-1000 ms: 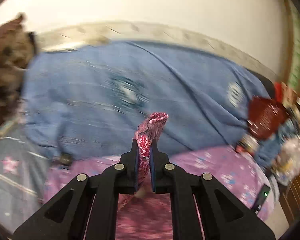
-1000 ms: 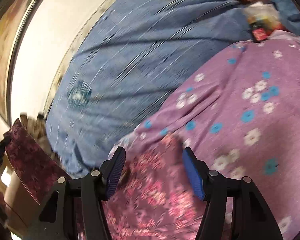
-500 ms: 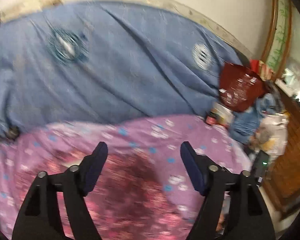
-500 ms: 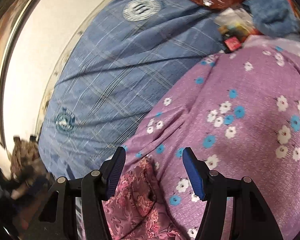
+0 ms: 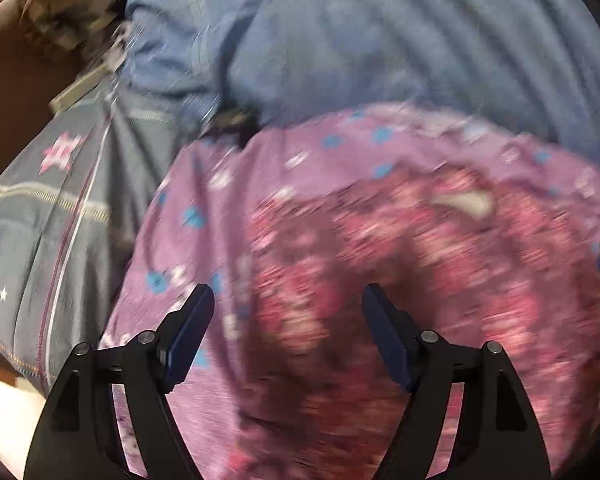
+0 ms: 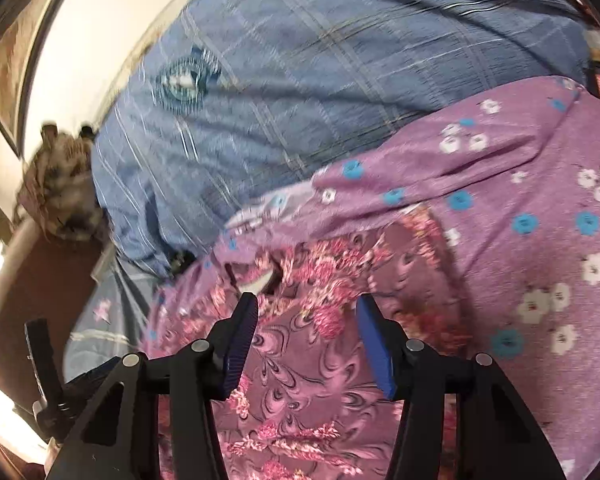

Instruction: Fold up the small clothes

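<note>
**Floral garment down on the bed, fold barely begun**

On the left, the left claw (image 5: pixel 286 336) stands wide, with nothing between its blue pads; it points down over the near left part of the maroon floral garment (image 5: pixel 400 280). That view is blurred, so the cloth's edges there cannot be traced with any confidence. The garment lies on the purple flowered sheet (image 5: pixel 228 184), which covers the bed in front of a blue quilt (image 5: pixel 380 48) bunched along the wall.

In the right wrist view the picture is sharper — the garment (image 6: pixel 312 364) is spread loosely, rumpled near its far edge, where a pale label or lining shows through an opening. The sheet (image 6: pixel 540 208) runs on bare to the right. The right claw (image 6: pixel 306 340) hovers over the cloth's middle with its jaws about half apart and closing; fabric lies beneath them, yet the pads do not appear to pinch it.

Judged from this, the piece is laid out but not smoothed, and no clean fold is visible. Flattening, folding and setting aside all seem left to do.
</note>
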